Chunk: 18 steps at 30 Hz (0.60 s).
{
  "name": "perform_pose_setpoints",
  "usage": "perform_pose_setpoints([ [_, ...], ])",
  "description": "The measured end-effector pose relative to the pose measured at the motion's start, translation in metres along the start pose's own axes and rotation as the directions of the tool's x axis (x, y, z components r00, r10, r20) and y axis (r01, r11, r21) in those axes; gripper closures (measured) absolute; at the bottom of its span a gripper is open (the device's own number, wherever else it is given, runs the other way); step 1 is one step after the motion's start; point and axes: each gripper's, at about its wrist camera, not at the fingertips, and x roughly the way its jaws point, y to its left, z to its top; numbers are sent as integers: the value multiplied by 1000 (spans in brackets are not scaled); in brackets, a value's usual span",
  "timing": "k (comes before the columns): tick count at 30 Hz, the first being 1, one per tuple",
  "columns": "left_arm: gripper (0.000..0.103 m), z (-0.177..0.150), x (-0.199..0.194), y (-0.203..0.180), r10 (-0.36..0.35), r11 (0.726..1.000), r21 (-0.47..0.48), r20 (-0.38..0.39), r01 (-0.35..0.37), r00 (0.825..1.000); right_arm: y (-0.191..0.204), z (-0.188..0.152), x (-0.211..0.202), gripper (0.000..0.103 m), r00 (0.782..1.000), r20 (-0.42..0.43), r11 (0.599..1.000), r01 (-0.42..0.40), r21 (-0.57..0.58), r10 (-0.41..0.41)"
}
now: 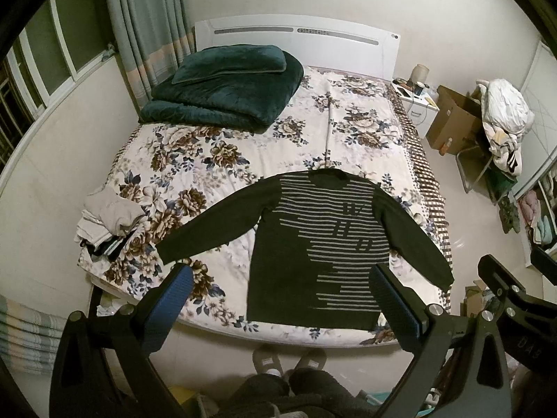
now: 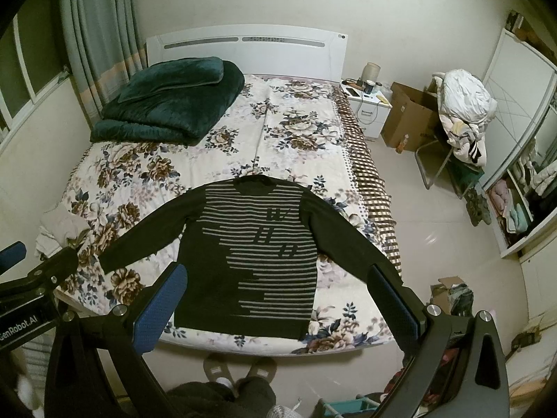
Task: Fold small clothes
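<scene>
Bedroom walls and a grey curtain (image 1: 146, 17) frame a bed (image 1: 243, 146) under a floral sheet, seen from its foot, with both claws held high over the near edge. At the left edge of the bed lies a small heap of pale clothes (image 1: 111, 216), and behind it, near the headboard, a folded green blanket (image 1: 222, 94). Toward the middle sits the task's thing: a dark striped sweater (image 1: 313, 250), spread flat and face up near the foot of the bed, sleeves angled out to both sides, hem toward the person, whose slippers show on the floor below. The left claw (image 1: 282, 299) is spread wide and holds nothing; the right claw (image 2: 278, 299) is likewise spread and empty, hovering over the sweater's lower half. Right of the bed stand a nightstand (image 2: 369, 104), a cardboard box (image 2: 407, 118) and a chair piled with laundry (image 2: 463, 104). No fold looks begun. The likely trouble from here: the right sleeve's cuff lies close to the bed's right edge, so a careless pull could drag it over the side; the sheet is soft, so a deep pinch may catch it along with the knit; and uneven lifts by the two claws would skew the fold.
</scene>
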Motion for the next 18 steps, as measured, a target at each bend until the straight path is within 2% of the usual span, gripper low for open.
perform_pose_setpoints([
  [5, 0, 10, 0, 2, 11, 1000, 3, 14, -11, 1000, 6, 6, -5, 0, 1000, -1, 1000, -5, 14, 5],
  [6, 0, 15, 7, 0, 30, 1000, 8, 49, -30, 998, 3, 6, -3, 0, 1000, 0, 999, -16, 35, 16],
  [9, 0, 21, 27, -6, 62, 998, 22, 89, -64, 994, 0, 5, 12, 0, 999, -13, 997, -29, 66, 30],
  [12, 0, 24, 77, -7, 82, 995, 48, 92, -87, 992, -39, -11, 67, 0, 994, -100, 974, -24, 225, 48],
  [13, 0, 26, 96, -13, 88, 994, 51, 88, -93, 992, -44, -16, 71, 0, 994, -98, 975, -26, 220, 49],
  [16, 0, 25, 154, -31, 90, 994, 60, 56, -94, 994, -107, -45, 141, 0, 986, -162, 930, 34, 366, 28],
  [18, 0, 23, 193, -44, 114, 991, 72, 30, -116, 993, -145, -64, 185, 9, 979, -198, 891, 52, 450, 43],
])
